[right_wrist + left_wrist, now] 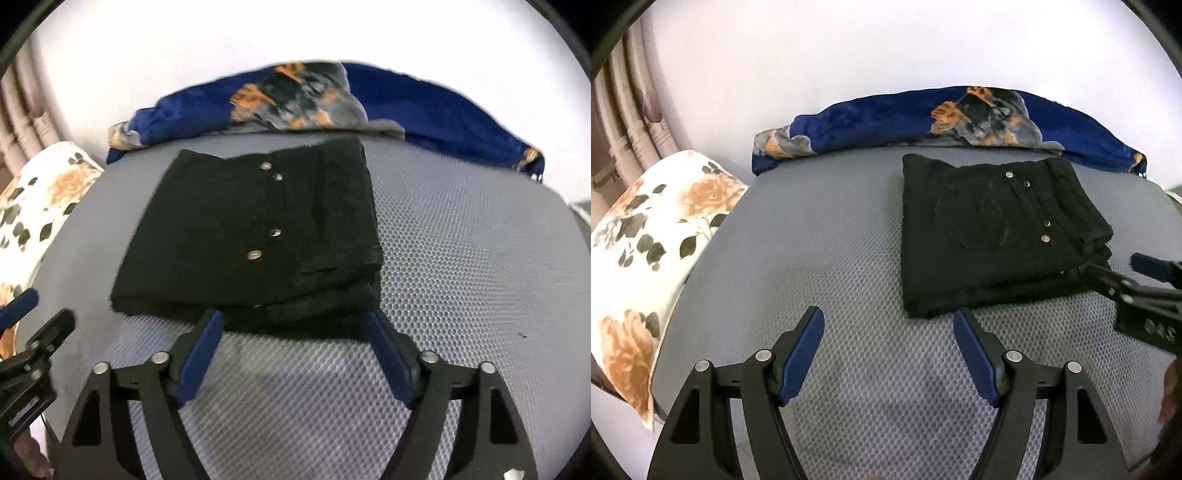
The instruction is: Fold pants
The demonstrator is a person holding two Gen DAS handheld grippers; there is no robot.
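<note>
Black pants lie folded in a compact square stack on the grey mesh mattress, with several metal rivets facing up. They also show in the right wrist view. My left gripper is open and empty, hovering over the mattress just near and left of the stack's front left corner. My right gripper is open and empty, its fingertips at the stack's near edge. It also shows at the right edge of the left wrist view.
A rolled blue blanket with orange and grey print lies along the far edge of the mattress. A white floral pillow sits at the left. A white wall is behind, with curtains at far left.
</note>
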